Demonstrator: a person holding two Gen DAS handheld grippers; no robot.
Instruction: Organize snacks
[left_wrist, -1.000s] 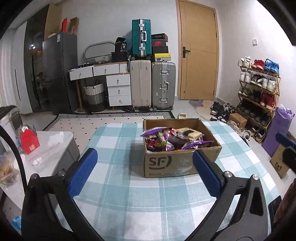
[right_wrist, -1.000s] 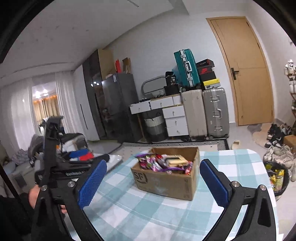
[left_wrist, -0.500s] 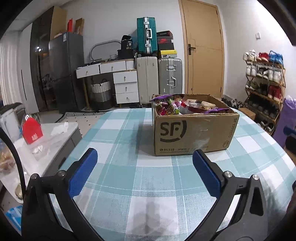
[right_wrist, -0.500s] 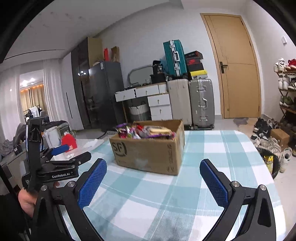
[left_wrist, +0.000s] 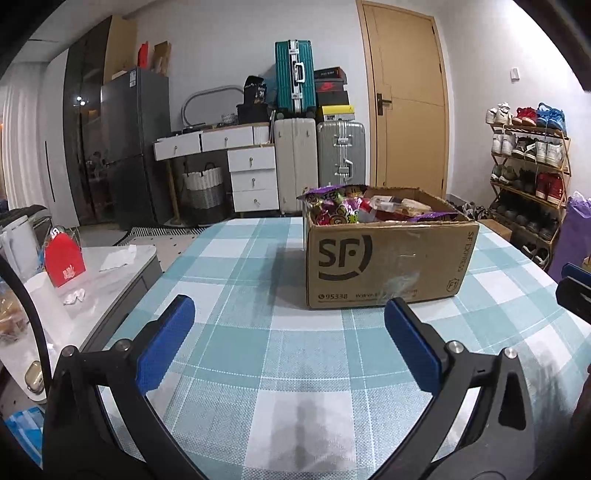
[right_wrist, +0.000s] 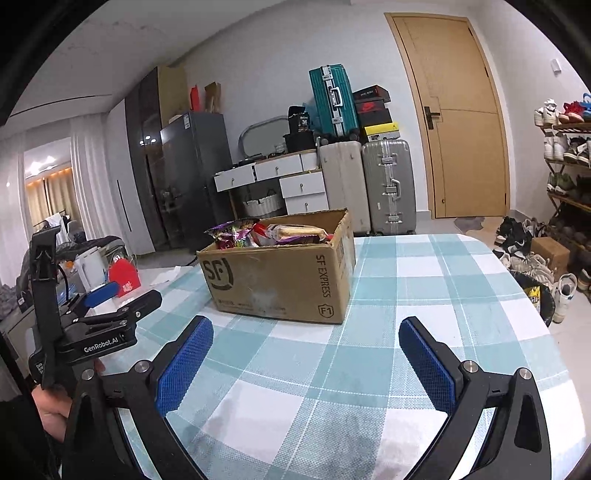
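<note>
A brown cardboard SF box (left_wrist: 388, 266) (right_wrist: 280, 277) stands on the teal-and-white checked tablecloth (left_wrist: 295, 350) (right_wrist: 388, 332), filled with colourful snack packets (left_wrist: 343, 212) (right_wrist: 266, 232). My left gripper (left_wrist: 288, 332) hovers low over the cloth just in front of the box, open and empty. My right gripper (right_wrist: 306, 350) sits to the right of it, also open with nothing between its blue pads, facing the box's right corner. In the right wrist view the left gripper (right_wrist: 110, 299) appears at the left, held by a hand (right_wrist: 51, 413).
A low white side table (left_wrist: 92, 280) with a red carton (left_wrist: 64, 260) stands left of the table. Suitcases (left_wrist: 321, 155), drawers and a fridge line the far wall beside a wooden door (left_wrist: 406, 122). A shoe rack (left_wrist: 528, 166) and shoes fill the right side.
Both grippers have dropped lower and closer to the table, so the box now appears side-on rather than from above. Neither jaw has changed its opening.
</note>
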